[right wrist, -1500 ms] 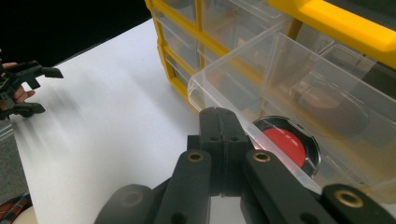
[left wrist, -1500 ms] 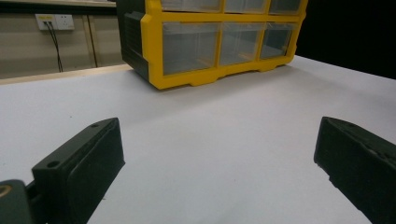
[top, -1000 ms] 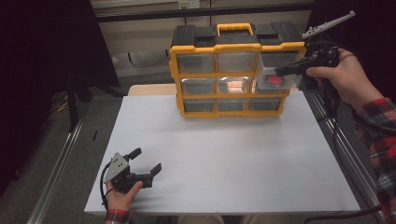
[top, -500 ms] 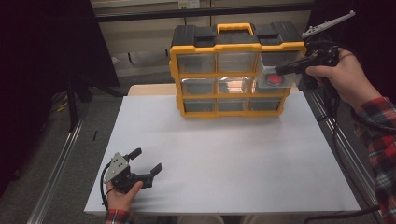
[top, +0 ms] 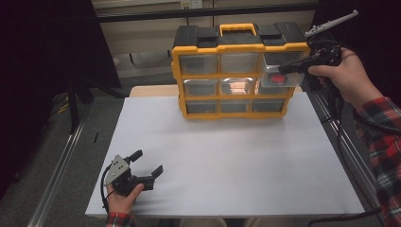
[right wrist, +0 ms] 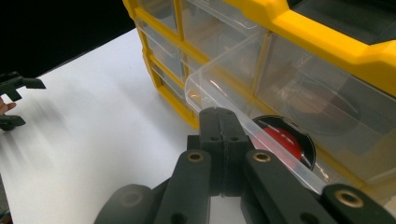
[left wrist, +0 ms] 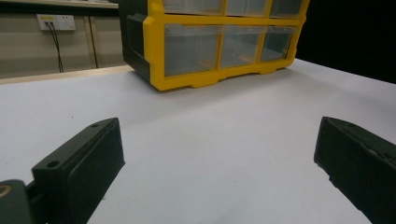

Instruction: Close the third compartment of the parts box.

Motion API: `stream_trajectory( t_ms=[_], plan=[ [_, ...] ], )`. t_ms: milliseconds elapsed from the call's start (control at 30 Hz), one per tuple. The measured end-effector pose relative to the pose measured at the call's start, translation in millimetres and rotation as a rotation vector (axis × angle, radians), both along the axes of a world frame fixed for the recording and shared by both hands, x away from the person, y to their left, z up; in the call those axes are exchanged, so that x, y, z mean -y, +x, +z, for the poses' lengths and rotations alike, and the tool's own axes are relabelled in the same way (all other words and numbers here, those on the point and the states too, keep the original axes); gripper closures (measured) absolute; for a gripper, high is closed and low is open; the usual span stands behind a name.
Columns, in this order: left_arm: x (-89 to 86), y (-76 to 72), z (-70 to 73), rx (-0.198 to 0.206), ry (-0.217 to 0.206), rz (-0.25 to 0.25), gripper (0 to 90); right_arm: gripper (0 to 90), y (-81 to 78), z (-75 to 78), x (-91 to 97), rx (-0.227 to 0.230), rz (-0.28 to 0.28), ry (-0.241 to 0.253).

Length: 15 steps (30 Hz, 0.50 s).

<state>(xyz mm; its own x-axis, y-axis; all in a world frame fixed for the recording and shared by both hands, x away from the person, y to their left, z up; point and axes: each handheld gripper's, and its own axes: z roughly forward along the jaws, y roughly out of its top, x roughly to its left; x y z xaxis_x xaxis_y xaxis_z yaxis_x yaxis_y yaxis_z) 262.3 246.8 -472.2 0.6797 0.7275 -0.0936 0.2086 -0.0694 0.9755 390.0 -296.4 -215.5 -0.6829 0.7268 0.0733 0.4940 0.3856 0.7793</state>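
Note:
A yellow organizer [top: 236, 45] with clear drawers stands at the back of the white table [top: 227, 156]. Its right middle drawer [top: 265, 85] is pulled out and holds a round red and black thing [top: 276, 78]. My right gripper [top: 283, 70] is shut, with its tips at that drawer's front rim [right wrist: 205, 91]; I cannot tell whether they pinch it. The red thing [right wrist: 280, 140] lies just behind the rim. My left gripper [top: 147, 163] rests open near the front left corner, far from the organizer [left wrist: 210, 46], with nothing between its jaws.
A metal rail [top: 345, 151] runs along the table's right edge, with a cable beside it. A bench with wall sockets [left wrist: 56, 21] stands behind the table. The other gripper [right wrist: 14, 100] appears far off across the white surface.

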Motion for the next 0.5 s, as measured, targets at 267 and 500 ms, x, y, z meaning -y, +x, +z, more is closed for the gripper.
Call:
stream_trajectory(
  t_ms=[267,500],
  plan=[
    [0.4,0.3,-0.1,0.002,0.014,0.010,1.5,90.0,1.9,-0.8,0.4,0.004,-0.010,0.006],
    [1.2,0.3,-0.5,-0.003,0.009,0.002,1.5,90.0,4.0,0.2,0.1,0.005,-0.025,0.000]
  ],
)
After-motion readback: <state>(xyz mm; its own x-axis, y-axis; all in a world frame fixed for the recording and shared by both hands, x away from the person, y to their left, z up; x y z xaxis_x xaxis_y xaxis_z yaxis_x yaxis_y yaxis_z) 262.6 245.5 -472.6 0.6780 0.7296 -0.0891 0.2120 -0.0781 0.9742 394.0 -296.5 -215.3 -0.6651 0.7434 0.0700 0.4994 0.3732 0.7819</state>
